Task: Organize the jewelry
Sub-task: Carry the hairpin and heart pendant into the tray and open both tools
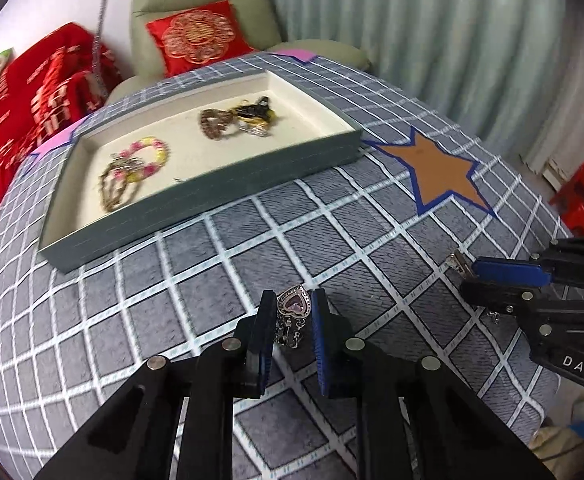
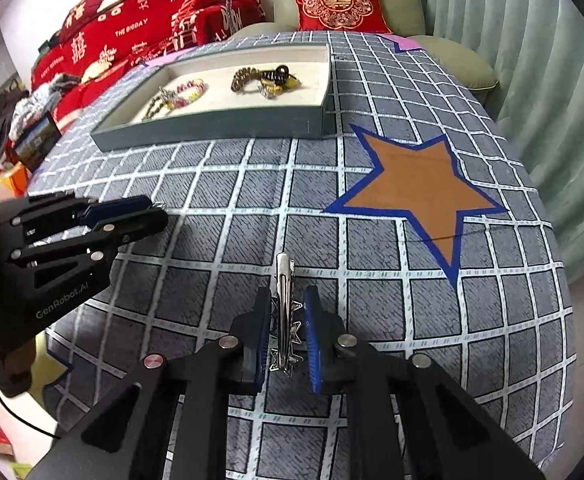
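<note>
A silver heart pendant with a pink stone [image 1: 293, 305] lies on the grey checked cloth between the fingers of my left gripper [image 1: 292, 298], whose pads press on its sides. My right gripper [image 2: 287, 292] is shut on a silver hair clip with star trim [image 2: 283, 280], whose tip juts out forward. In the left wrist view the right gripper [image 1: 468, 276] sits at the right edge with the clip's tip [image 1: 456, 261] showing. The grey tray [image 1: 211, 200] farther back holds a pink-yellow bead bracelet [image 1: 151, 156], brown chains and a black-yellow piece.
An orange star patch with a blue border [image 2: 420, 188] lies right of the tray [image 2: 211, 128]. Behind the table stand a green armchair with a red cushion [image 2: 338, 2], red bedding [image 2: 131, 28] at left and a pale curtain [image 2: 512, 40] at right.
</note>
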Action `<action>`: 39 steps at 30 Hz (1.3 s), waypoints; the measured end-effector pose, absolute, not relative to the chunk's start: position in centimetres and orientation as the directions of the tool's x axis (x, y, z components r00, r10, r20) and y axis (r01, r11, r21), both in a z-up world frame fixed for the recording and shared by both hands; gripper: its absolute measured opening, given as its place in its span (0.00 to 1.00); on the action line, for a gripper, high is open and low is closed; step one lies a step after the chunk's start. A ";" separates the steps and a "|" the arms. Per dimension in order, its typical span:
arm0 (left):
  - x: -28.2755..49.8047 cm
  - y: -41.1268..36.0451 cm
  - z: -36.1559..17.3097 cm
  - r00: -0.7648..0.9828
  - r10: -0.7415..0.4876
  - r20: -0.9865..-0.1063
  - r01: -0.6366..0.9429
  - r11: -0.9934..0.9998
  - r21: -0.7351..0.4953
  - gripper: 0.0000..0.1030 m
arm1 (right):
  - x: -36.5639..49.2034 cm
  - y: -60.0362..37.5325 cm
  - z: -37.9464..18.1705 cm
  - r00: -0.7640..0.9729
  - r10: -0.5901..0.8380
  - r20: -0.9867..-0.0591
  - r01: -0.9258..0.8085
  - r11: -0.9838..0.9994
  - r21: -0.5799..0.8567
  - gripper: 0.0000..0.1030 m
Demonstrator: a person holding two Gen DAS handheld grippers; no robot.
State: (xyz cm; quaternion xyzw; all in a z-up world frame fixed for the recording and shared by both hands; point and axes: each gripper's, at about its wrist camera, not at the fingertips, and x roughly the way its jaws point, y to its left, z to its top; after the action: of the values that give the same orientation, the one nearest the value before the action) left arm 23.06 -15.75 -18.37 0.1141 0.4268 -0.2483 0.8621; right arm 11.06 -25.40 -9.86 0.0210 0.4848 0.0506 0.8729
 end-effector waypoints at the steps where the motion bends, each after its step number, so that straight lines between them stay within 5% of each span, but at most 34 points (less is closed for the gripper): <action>1: 23.2 -15.3 -18.0 0.522 -0.326 -0.788 0.511 0.859 -0.017 0.26 | 11.0 -25.5 -9.6 0.529 0.119 -0.841 -0.070 0.993 0.097 0.13; 6: 23.3 -15.0 -15.4 0.582 -0.310 -0.752 0.417 0.908 -0.052 0.26 | 11.3 -25.5 -8.1 0.544 0.167 -0.822 -0.076 0.986 0.149 0.06; 15: 17.9 -9.8 -9.8 0.643 -0.287 -0.710 0.337 0.939 -0.075 0.26 | 12.1 -26.1 -7.6 0.536 0.207 -0.818 -0.089 0.978 0.189 0.10; 17: 16.6 -8.0 -8.4 0.645 -0.287 -0.708 0.331 0.940 -0.079 0.26 | 12.3 -26.4 -8.3 0.518 0.216 -0.828 -0.073 0.975 0.209 0.47; 19: 15.8 -7.1 -7.6 0.645 -0.286 -0.709 0.331 0.940 -0.079 0.26 | 12.2 -26.6 -8.8 0.512 0.245 -0.823 -0.056 0.966 0.253 0.58; 22: 15.0 -6.1 -6.9 0.644 -0.281 -0.712 0.327 0.942 -0.075 0.26 | 12.5 -25.9 -9.9 0.484 0.234 -0.843 -0.042 0.969 0.245 0.53; 28: 14.5 -5.7 -6.6 0.647 -0.254 -0.719 0.304 0.951 -0.062 0.26 | 13.4 -23.8 -10.8 0.492 0.099 -0.865 -0.014 0.994 0.106 0.18; 39: 14.5 -4.6 -4.6 0.669 -0.241 -0.703 0.271 0.960 -0.071 0.26 | 13.3 -26.0 -8.1 0.548 0.203 -0.811 -0.015 0.972 0.233 0.17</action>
State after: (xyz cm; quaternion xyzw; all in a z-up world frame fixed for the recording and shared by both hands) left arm 14.51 -4.57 -4.59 0.0196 0.3819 -0.1404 0.9133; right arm 13.33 -26.01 -8.12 0.0997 0.4712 0.0621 0.8742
